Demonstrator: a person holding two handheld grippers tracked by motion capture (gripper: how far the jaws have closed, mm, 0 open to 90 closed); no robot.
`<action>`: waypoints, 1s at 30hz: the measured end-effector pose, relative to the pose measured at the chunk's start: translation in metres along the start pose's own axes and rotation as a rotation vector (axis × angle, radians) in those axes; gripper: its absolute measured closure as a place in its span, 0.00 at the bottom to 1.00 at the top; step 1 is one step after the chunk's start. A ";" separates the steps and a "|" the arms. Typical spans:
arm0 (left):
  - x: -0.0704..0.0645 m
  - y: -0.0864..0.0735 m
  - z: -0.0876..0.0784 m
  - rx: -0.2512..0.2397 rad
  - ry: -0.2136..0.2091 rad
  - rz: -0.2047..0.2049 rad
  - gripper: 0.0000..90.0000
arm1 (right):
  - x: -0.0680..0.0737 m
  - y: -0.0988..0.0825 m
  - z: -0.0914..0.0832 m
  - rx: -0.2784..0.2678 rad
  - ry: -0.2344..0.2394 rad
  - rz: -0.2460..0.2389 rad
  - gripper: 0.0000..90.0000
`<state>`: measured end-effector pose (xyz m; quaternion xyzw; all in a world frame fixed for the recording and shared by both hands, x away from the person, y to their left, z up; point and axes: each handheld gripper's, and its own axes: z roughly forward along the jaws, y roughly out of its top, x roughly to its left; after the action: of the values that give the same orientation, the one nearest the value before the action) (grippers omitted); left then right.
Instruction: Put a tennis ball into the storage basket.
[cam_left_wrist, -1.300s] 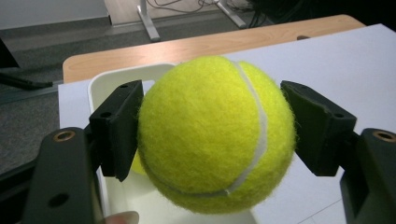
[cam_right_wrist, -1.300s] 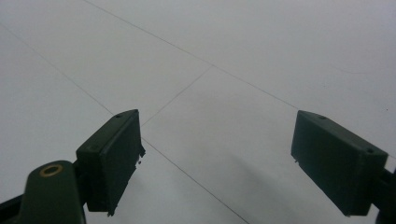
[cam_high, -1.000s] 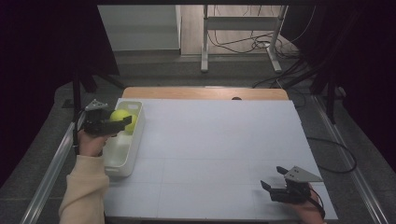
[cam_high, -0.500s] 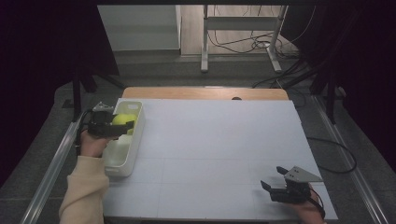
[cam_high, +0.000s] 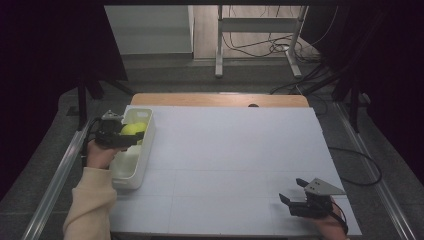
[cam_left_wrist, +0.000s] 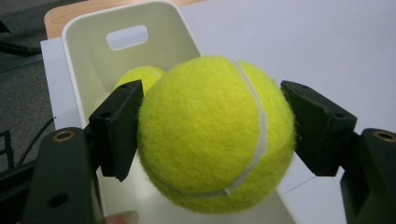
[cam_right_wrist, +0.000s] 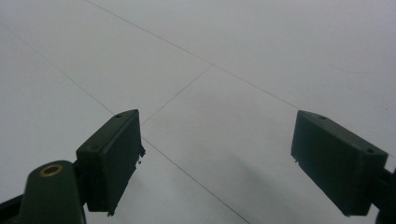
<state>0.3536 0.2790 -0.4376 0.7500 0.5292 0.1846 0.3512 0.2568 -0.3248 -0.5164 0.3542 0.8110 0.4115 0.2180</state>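
A yellow tennis ball hangs over the white bin, and my left gripper is shut on it, one jaw on each side. In the high view the tennis ball and my left gripper are above the far half of the bin at the table's left edge. A second tennis ball lies inside the bin near its far end wall. My right gripper rests low over the table's near right corner. It is open, with nothing between the jaws of the right gripper.
The white table top spreads between the two grippers. A wooden strip runs along its far edge. Metal rails flank the table, and cables lie on the floor beyond it.
My left gripper has shifted slightly toward the person with the ball, staying over the bin. The right gripper has not moved.
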 end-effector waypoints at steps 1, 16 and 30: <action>0.000 0.000 0.000 0.000 0.000 0.000 0.29 | 0.000 0.000 0.000 0.000 0.000 0.000 0.19; 0.003 0.001 -0.009 -0.079 0.018 -0.027 0.20 | 0.000 0.000 0.000 0.001 0.000 -0.001 0.19; -0.011 0.004 -0.020 -0.115 -0.025 0.025 0.20 | 0.000 0.000 0.000 0.002 0.001 -0.003 0.19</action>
<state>0.3391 0.2743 -0.4202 0.7375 0.5039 0.2096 0.3978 0.2567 -0.3246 -0.5167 0.3530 0.8121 0.4103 0.2178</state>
